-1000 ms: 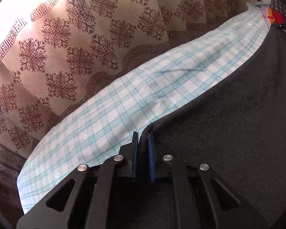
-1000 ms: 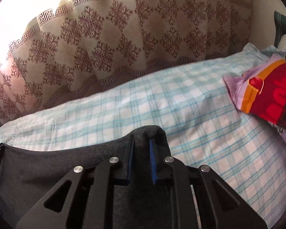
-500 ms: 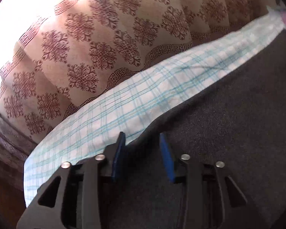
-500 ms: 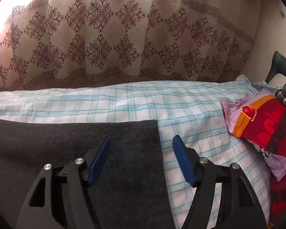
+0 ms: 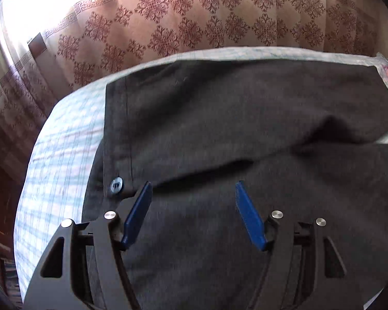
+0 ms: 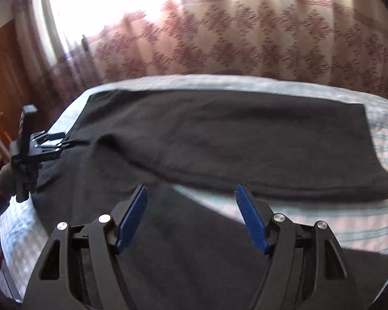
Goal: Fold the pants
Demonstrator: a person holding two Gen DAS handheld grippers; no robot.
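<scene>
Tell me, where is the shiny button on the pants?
In the left wrist view, the button sits on the waistband at the left edge of the dark pants, just beyond the left finger of the open left hand-held gripper, beside the plaid bedsheet.

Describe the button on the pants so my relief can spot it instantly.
Start at the bed with its blue-checked sheet, then the dark grey pants spread over it. On their left edge runs the waistband; the button sits near its lower end, just left of the left tongs. It is the only small shiny disc on the cloth.

No readable text anywhere — no labels, brands or numbers
</scene>
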